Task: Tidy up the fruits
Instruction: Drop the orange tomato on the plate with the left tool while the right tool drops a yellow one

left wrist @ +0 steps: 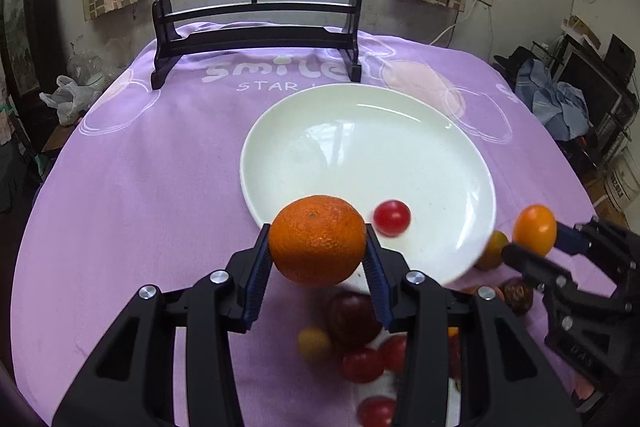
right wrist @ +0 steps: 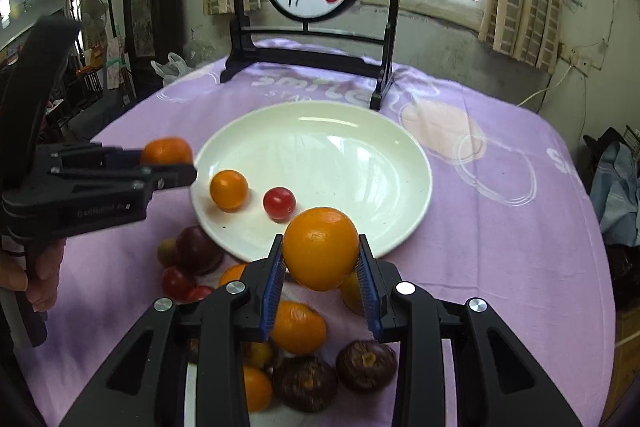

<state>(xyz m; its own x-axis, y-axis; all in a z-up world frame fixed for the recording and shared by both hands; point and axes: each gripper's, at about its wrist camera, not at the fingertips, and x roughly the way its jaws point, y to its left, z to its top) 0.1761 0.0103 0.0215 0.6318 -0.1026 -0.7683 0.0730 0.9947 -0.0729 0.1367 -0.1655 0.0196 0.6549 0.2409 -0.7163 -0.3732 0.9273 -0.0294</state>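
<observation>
The plate [right wrist: 400,163] is the landmark: white, shallow, on the purple cloth [left wrist: 140,167], in front of a black stand [left wrist: 256,39] with a painted disc.

The left gripper [left wrist: 318,255] is closed to a moderate gap on a tangerine [left wrist: 318,239], the blue pads pressing its two sides at the widest part. The fruit hangs just over the plate's near rim. The right gripper [right wrist: 322,263] grips a smooth orange fruit [right wrist: 320,247] the same way, narrower set, also at the near rim but further toward the plate's right side as the left wrist view shows it.

On the plate near its front edge lie a cherry tomato [right wrist: 279,202] and, beside it toward the left, a small orange [right wrist: 229,189]. Off the plate, in front of the near rim, sits the remaining pile [right wrist: 280,327]: more cherry tomatoes, small orange and yellow fruits, a dark plum and two brown rough-skinned fruits.

Handling, as I judge it: both held fruits are light, round and firm-skinned but soft under pressure, so a grip across the middle with gentle squeeze suits them; off-centre pads would let them roll out. The smooth one looks slicker than the pebbled tangerine. Released from height, either may roll on the glossy plate and knock the tomato, so a low release seems wise. The tomatoes in the pile will bruise or burst most easily.
</observation>
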